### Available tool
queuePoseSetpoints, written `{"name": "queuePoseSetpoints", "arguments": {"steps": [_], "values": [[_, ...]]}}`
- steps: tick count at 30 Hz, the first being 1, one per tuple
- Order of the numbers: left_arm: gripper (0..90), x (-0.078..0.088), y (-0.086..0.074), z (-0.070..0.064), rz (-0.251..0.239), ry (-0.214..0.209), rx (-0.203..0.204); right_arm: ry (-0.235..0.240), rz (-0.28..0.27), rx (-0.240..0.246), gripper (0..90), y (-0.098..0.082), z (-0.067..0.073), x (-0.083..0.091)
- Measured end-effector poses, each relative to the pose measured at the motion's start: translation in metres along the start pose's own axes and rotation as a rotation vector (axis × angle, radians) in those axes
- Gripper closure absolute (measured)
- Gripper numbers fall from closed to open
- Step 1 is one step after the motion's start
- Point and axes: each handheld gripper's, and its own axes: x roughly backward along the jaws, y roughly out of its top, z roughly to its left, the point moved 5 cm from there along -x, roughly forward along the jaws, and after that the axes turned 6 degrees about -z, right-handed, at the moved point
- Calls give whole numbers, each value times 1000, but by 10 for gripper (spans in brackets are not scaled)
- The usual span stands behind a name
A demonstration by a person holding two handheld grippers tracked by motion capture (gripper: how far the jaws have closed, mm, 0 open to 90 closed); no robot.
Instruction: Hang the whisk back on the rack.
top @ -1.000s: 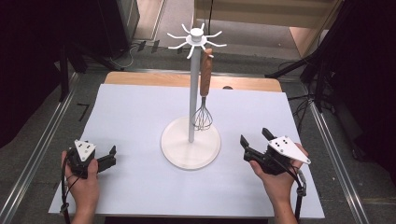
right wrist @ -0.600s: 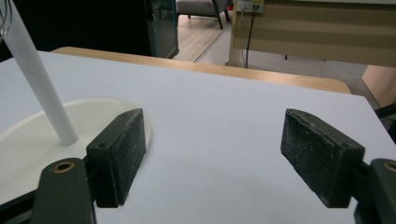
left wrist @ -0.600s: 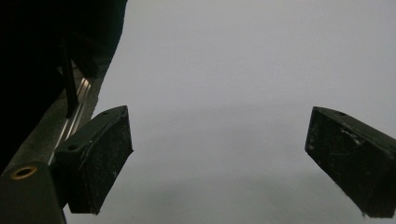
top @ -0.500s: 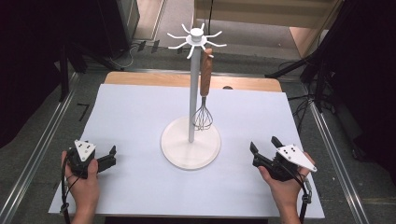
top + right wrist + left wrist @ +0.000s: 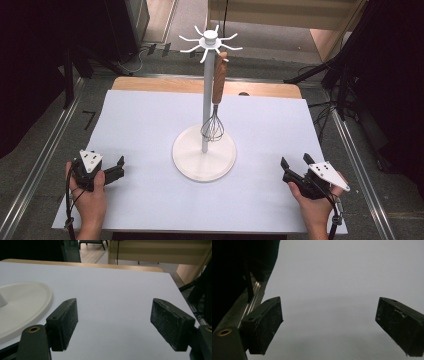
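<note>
A white utensil stand (image 5: 208, 95) rises from a round base (image 5: 190, 162) at the table's middle, with hooks (image 5: 209, 41) spread at its top. A whisk with a wooden handle (image 5: 218, 79) hangs from one hook, its wire head (image 5: 212, 130) just above the base. My left gripper (image 5: 119, 168) rests near the front left, open and holding nothing; its own view shows its jaws (image 5: 329, 325) wide apart over bare table. My right gripper (image 5: 295, 161) sits at the front right, open and holding nothing (image 5: 113, 320), with the stand's base (image 5: 22, 305) to its left.
A white sheet (image 5: 150, 120) covers the table, with a wooden edge (image 5: 165, 85) showing at the back. Metal rails (image 5: 45, 155) run along both sides. Dark equipment and cables (image 5: 330, 75) stand beyond the table's far corners.
My right gripper has drawn back toward the person and a little to the right, away from the stand. The left gripper and the whisk have stayed put.
</note>
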Motion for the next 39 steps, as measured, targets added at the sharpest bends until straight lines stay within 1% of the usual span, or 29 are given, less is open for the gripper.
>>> {"name": "queuePoseSetpoints", "arguments": {"steps": [5,8,12,16,19,21,27,29,35,37,39], "values": [[78,0,0,0,3,0,-6,-26,10,-18,229,-7,-13,5],[78,0,0,0,3,1,-6,-38,15,-15,229,-11,-21,6],[78,0,0,0,2,0,-4,-58,23,-29,229,-15,-31,10],[78,0,0,0,3,-1,-4,-73,29,-37,229,-19,-38,14],[78,0,0,0,3,-1,-4,-89,32,-30,225,-21,-45,17],[78,0,0,0,3,0,-3,-99,34,-45,225,-23,-50,18],[78,0,0,0,3,-1,-2,-129,39,-64,216,-27,-65,26],[78,0,0,0,4,0,-5,-138,41,-77,211,-28,-69,29],[78,0,0,-1,4,5,-8,-162,47,-89,204,-31,-83,38],[78,0,0,-1,4,7,-8,-172,47,-102,204,-33,-89,42],[78,0,0,-1,2,6,-6,-179,52,-108,204,-34,-93,45]]}}
